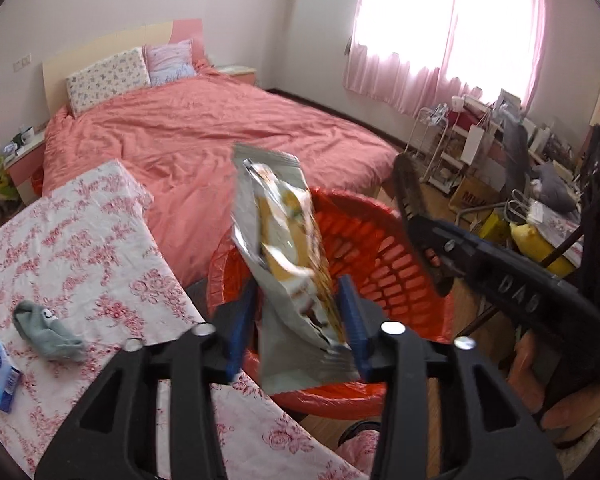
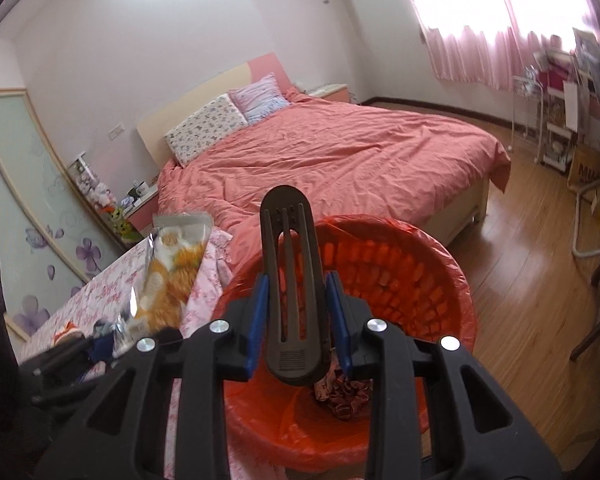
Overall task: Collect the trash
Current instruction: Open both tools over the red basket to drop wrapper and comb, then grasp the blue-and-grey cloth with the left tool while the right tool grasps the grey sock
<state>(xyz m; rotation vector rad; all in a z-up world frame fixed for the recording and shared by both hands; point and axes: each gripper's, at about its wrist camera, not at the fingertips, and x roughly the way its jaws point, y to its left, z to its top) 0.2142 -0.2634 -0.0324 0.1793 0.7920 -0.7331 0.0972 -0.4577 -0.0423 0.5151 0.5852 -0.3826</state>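
Left gripper [image 1: 298, 316]: blue pads pinch the lower end of a silver and yellow snack wrapper [image 1: 284, 248], which stands up from the grip toward 12 o'clock, directly over the mouth of the red basket [image 1: 420, 276].

Right gripper [image 2: 298, 318]: blue pads clamp the wide base of a dark slotted plastic piece [image 2: 288, 280], its rounded tip pointing to 12 o'clock; it too sits above the basket, whose liner rim [image 2: 456, 280] runs round from 1 to 5 o'clock. Crumpled dark red scraps [image 2: 346, 394] lie on the basket floor at 5 o'clock of the grip. In the right wrist view the wrapper [image 2: 172, 264] appears at 10 o'clock.

Surroundings, left wrist view: a floral tablecloth [image 1: 80, 248] at 9 o'clock carries a grey sock [image 1: 46, 330] and a blue packet [image 1: 2, 378]. A bed with coral cover [image 1: 204, 128] lies beyond at 11 o'clock.
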